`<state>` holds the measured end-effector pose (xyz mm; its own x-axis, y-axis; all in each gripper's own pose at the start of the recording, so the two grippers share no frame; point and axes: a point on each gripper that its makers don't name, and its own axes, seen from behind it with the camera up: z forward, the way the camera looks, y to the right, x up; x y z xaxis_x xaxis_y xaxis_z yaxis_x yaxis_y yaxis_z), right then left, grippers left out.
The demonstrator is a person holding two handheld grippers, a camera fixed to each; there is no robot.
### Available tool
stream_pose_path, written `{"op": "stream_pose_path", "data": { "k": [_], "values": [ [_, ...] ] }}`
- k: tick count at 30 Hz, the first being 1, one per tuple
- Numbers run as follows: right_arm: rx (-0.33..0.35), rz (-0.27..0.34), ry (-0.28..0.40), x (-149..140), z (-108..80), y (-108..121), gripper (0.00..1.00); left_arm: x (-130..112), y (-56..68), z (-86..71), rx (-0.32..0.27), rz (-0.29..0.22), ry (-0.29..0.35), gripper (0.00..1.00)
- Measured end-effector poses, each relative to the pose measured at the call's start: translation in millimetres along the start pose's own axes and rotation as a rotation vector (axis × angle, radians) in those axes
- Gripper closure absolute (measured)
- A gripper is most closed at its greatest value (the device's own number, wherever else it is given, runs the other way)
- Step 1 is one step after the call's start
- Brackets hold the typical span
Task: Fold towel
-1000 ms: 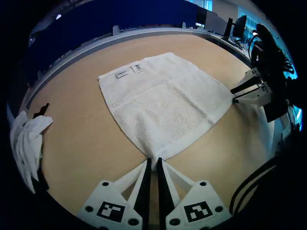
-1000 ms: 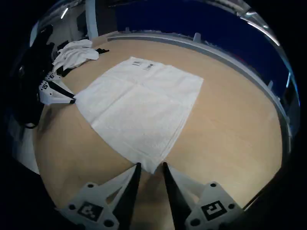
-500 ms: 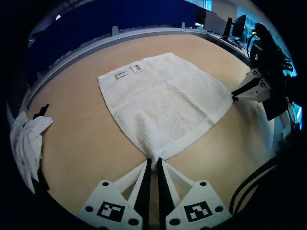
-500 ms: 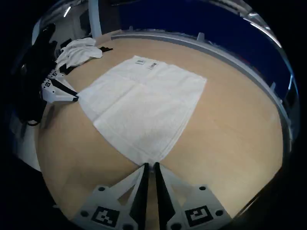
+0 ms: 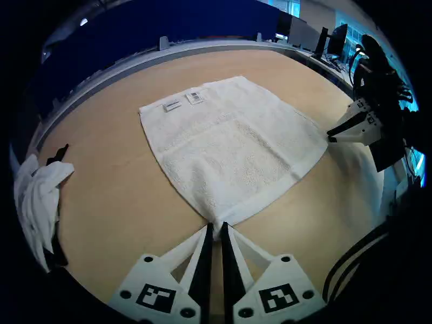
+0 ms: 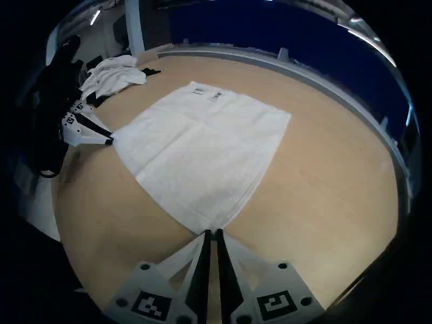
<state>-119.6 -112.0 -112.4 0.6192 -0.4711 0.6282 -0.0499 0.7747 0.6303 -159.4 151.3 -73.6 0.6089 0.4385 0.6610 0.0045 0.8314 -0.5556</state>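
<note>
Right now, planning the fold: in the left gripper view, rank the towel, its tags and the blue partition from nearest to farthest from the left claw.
1. towel: near corner pinched in the left claw.
2. tags: on towel's far edge.
3. blue partition: beyond the far rim of the table.

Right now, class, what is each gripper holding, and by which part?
Both hold the towel, jaws shut: the left gripper on one corner, the right gripper on an adjacent corner.
</note>
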Motion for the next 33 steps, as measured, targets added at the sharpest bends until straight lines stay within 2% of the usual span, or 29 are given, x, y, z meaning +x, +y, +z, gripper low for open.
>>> {"op": "stream_pose_path", "data": {
  "k": [11,18,33],
  "values": [
    [0.001,-0.002,0.036,17.6,-16.7,-0.6,0.92,14.7,3.4,-12.2,-0.009,-0.007,0.025,0.89],
    [0.002,0.021,0.073,32.7,-39.3,0.5,0.92,25.9,10.9,-26.4,-0.025,-0.010,0.031,0.89],
    [0.008,0.045,0.120,55.7,-88.0,-0.1,0.92,40.3,23.8,-59.3,-0.050,-0.059,0.027,0.89]
  ]
}}
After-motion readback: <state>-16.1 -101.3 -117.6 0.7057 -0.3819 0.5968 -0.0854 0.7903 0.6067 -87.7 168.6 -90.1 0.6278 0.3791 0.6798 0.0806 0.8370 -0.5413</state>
